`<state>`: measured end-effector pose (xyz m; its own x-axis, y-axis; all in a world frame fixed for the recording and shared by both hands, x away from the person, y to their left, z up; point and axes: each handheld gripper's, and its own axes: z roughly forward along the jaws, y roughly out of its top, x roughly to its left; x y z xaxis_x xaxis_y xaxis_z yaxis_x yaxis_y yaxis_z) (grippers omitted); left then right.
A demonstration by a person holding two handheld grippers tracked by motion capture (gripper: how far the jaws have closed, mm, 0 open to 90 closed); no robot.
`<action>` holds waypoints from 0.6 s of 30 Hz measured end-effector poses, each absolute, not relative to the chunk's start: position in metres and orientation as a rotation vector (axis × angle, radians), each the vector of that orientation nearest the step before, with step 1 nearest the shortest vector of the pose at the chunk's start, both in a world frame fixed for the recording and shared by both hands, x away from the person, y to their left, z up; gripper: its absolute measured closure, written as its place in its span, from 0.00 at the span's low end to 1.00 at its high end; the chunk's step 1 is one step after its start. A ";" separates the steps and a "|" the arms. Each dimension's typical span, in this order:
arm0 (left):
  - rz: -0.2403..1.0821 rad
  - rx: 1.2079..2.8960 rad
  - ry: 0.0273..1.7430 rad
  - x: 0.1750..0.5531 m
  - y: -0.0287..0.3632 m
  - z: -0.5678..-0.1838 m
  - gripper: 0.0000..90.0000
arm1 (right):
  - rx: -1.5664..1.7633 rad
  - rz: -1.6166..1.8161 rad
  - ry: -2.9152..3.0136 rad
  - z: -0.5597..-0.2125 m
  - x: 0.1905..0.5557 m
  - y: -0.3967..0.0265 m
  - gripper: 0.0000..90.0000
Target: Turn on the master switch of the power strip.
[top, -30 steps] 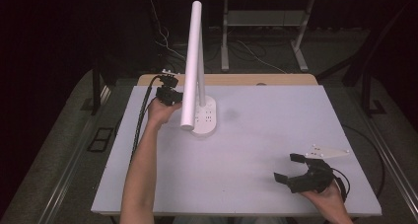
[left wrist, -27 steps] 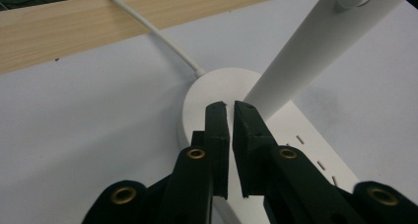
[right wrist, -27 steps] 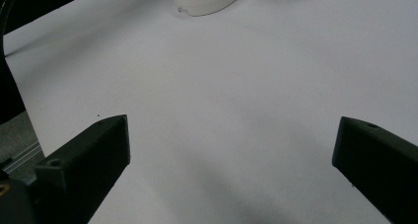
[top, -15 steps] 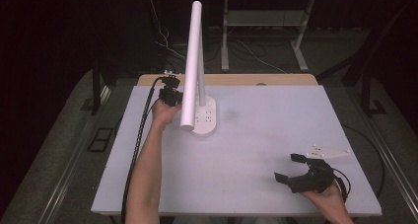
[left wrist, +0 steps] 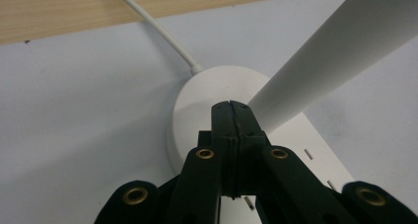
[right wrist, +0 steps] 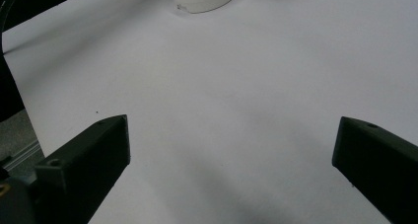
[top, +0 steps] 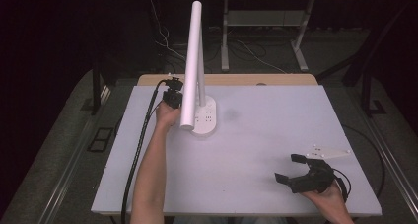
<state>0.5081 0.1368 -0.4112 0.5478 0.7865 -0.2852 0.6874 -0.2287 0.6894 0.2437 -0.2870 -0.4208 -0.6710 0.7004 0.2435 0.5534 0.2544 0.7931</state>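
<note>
Table (top: 256,150) | left tongs (left wrist: 230,108) closed, seemingly touching lamp base (left wrist: 197,103)

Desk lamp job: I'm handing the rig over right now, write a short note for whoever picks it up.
Left gripper: jaws shut with nothing between them, tips over the round end of the lamp base, beside the foot of the white lamp arm.
Right gripper: open, holding nothing, low over the table at its near right corner.
Lamp: on the far left part of the table, cord running off the back.
Done: left tips brought to the base.
Left: probably pressing its switch; whether the lamp is lit I cannot tell.
</note>
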 end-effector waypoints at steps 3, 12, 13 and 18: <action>0.148 1.969 1.197 0.508 0.136 -0.415 1.00 | 1.194 1.385 2.355 -0.421 0.243 -0.287 0.01; 0.147 1.967 1.217 0.508 0.134 -0.422 1.00 | 1.187 1.379 2.365 -0.421 0.244 -0.286 0.01; 0.150 1.973 1.213 0.507 0.135 -0.422 1.00 | 1.189 1.379 2.367 -0.421 0.244 -0.286 0.01; 0.119 1.923 1.241 0.507 0.138 -0.425 1.00 | 1.183 1.374 2.371 -0.422 0.243 -0.285 0.01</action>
